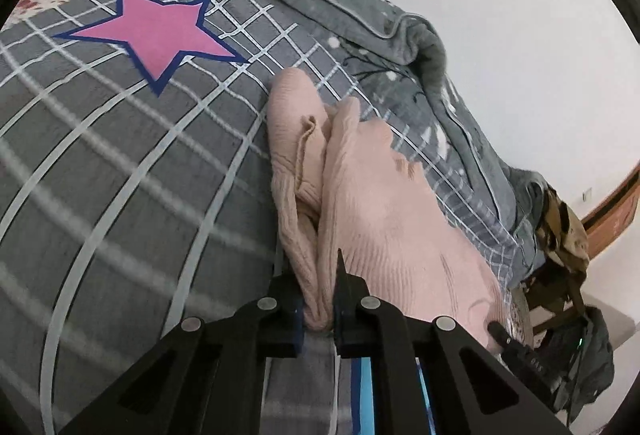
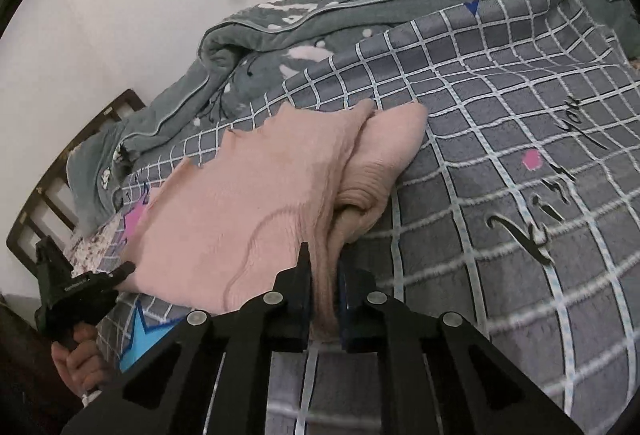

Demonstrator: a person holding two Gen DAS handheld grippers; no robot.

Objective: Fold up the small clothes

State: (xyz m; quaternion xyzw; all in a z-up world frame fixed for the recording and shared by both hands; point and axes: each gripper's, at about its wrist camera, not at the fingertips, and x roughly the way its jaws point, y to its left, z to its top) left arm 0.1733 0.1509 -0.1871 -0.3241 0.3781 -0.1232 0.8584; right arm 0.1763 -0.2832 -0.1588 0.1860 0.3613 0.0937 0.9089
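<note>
Left gripper [image 1: 320, 299] and right gripper [image 2: 326, 299] each clamp a bunched edge of the pink knit top [image 1: 376, 203] mid-bed [image 1: 120, 195]; fold underway, next carry edges across evenly.

The pink knit garment [image 1: 372, 203] lies on the grey checked bed cover [image 1: 120, 163], partly folded, its near edge bunched into thick ribbed folds. Its far edge is jagged, and one rounded fold pokes out alongside.
</note>
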